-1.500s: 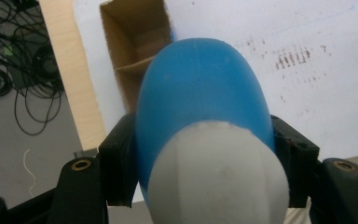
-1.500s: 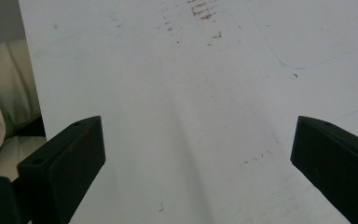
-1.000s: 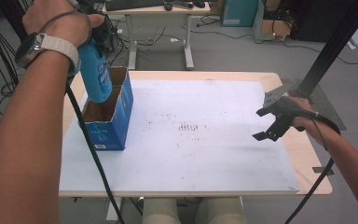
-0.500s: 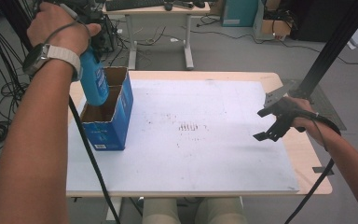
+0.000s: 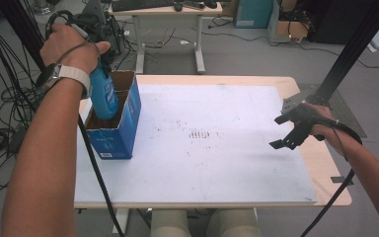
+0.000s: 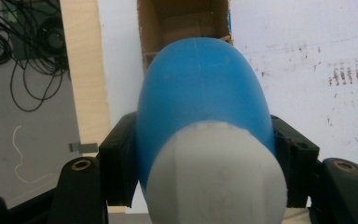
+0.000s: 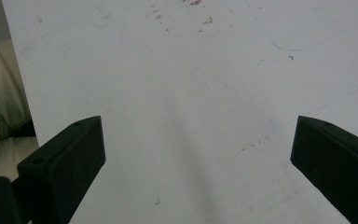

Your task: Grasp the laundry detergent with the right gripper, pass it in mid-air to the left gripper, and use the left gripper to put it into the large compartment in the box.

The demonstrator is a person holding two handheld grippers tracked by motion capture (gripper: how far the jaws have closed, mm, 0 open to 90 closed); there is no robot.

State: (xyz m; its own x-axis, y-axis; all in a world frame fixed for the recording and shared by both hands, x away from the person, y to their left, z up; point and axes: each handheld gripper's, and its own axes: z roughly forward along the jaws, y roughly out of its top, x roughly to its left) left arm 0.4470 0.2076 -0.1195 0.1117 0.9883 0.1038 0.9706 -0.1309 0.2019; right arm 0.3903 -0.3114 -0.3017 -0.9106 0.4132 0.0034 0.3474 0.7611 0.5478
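Observation:
A blue bottle (image 5: 103, 96) with a white cap (image 6: 216, 175) hangs upside-down-tilted over an open blue cardboard box (image 5: 116, 131) at the table's left; its lower end dips inside the box. My left gripper (image 5: 96, 64) is shut on the bottle; in the left gripper view both black jaws press its sides, and the box's brown inside (image 6: 184, 28) lies beyond it. At the table's right my right gripper (image 5: 288, 132) hovers above the white board, open with nothing between its fingers (image 7: 63, 163).
A white board (image 5: 202, 143) covers most of the wooden table (image 5: 325, 163) and bears faint brown marks (image 5: 197, 133) near its middle. Cables (image 5: 0, 133) lie on the floor at the left. A desk (image 5: 165, 10) stands behind the table.
My left hand has lowered the blue bottle, whose lower end now sits deeper in the box. The right gripper has stayed where it was.

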